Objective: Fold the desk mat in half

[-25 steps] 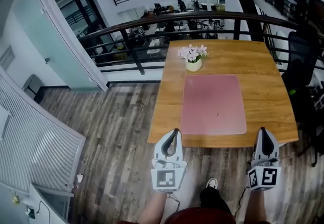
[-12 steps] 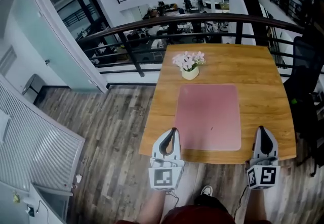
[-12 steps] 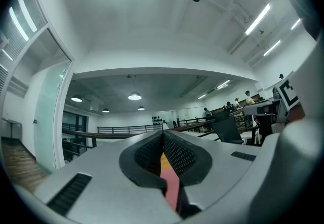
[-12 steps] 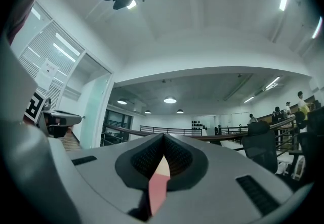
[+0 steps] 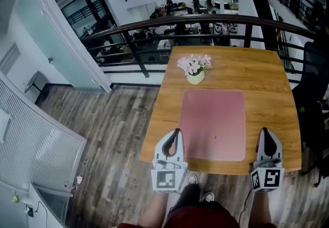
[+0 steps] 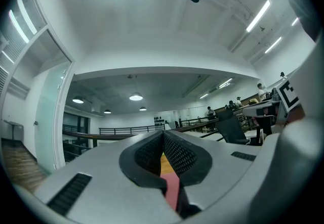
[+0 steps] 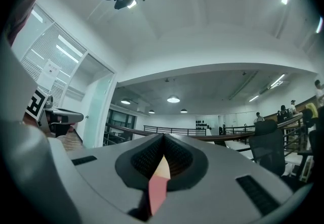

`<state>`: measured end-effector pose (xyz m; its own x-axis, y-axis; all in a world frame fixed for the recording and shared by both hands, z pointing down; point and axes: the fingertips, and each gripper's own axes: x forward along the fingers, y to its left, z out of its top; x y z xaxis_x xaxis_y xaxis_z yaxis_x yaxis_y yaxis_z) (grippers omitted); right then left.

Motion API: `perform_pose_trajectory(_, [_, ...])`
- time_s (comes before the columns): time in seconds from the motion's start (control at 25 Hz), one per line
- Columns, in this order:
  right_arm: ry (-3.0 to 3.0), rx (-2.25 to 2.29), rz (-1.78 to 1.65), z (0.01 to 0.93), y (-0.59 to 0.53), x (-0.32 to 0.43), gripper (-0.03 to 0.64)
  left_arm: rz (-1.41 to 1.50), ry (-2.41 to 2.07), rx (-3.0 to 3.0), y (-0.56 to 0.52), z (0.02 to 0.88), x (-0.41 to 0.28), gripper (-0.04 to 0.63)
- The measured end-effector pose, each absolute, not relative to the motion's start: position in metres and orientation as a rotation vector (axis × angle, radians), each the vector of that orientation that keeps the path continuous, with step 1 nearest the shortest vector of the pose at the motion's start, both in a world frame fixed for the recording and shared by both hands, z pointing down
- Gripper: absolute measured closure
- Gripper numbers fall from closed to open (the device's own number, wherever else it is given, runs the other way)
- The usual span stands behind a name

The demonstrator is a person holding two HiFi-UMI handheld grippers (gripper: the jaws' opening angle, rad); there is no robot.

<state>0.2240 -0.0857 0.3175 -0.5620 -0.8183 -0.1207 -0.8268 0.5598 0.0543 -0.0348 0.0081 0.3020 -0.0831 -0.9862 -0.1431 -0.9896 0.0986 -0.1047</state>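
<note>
The flat pink rectangular desk mat (image 5: 213, 124) has drawn nearer; left hand-held gripper (image 5: 177, 133) and right hand-held gripper (image 5: 266, 131) closed, empty

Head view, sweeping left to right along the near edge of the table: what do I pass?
Wood floor → left gripper → pink desk mat → right gripper.
</note>
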Motion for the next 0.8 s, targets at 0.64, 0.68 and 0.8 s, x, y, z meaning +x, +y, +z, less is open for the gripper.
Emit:
perform_pose_trajectory(0.64, [2.814, -1.444, 0.119, 0.361, -0.131, 0.162, 0.607, -0.058, 2.178, -2.091, -0.05, 0.347, -0.079, 0.575])
perform_pose_trajectory(0.68, [2.839, -1.445, 0.113, 0.368, -0.131, 0.16, 0.607, -0.09, 2.17, -2.102, -0.051, 0.353, -0.08, 0.575])
perform_pose_trajectory(0.8, [2.939, -1.455, 0.102, 0.393, -0.134, 0.154, 0.607, -0.201, 2.138, -2.171, -0.056, 0.377, -0.08, 0.575])
